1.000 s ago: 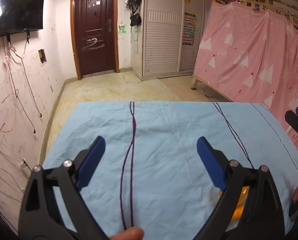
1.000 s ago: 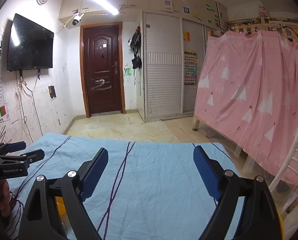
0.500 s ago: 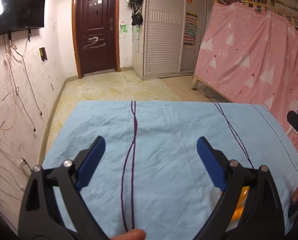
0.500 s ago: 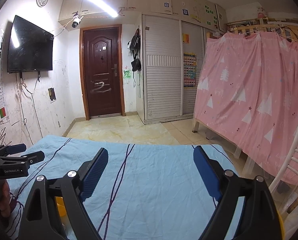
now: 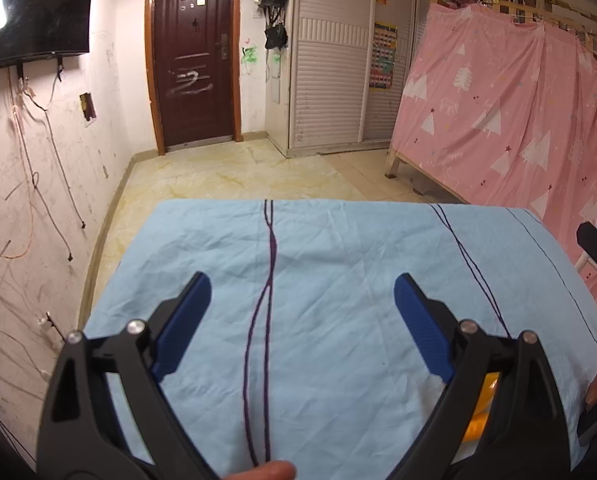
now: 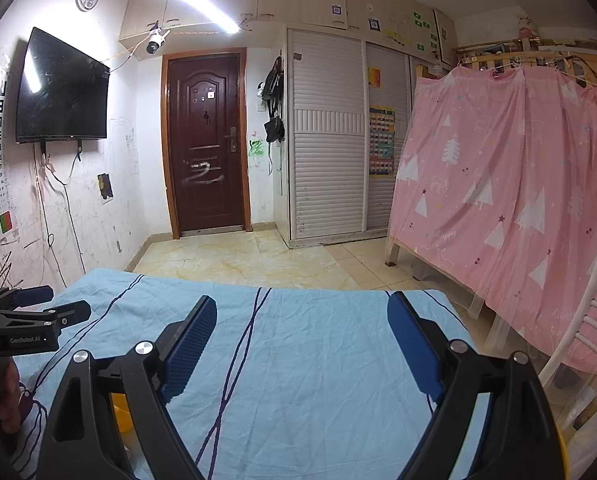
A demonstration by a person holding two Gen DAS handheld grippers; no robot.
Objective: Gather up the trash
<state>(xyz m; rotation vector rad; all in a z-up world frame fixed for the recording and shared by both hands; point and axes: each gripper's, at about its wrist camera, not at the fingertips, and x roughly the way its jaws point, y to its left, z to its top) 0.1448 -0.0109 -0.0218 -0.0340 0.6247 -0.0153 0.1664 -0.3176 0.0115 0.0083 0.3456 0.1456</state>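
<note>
Light blue cloth with thin dark purple lines covers the table [image 5: 338,248], and on its near part lies the only candidate for trash: a yellow-orange object [image 5: 483,396]. Most of it is hidden behind the right finger of the left tool [image 5: 302,280], so I cannot tell what it is. The right wrist view shows the same yellow thing low at the left, behind that tool's own left finger.

Neither tool touches it. The left tool's blue-padded fingers are spread wide over bare cloth with nothing between them. The right tool [image 6: 302,302] is spread just as wide, also with nothing in it. Both openings match those of a second ago. Each tool shows at the edge of the other's view, in the same spot as before. A thumb tip [image 5: 266,472] shows at the bottom edge of the left wrist view, where it was earlier.

Beyond the table's far edge lies pale tiled floor [image 6: 238,260]. A dark brown door [image 6: 206,140] stands at the far wall, with a black television [image 6: 62,88] on the left wall. White slatted wardrobe doors [image 6: 326,140] stand right of the door. A pink curtain [image 6: 498,200] printed with trees hangs along the right, and a white chair [image 6: 590,320] stands near it. Framing has hardly shifted in either view.
</note>
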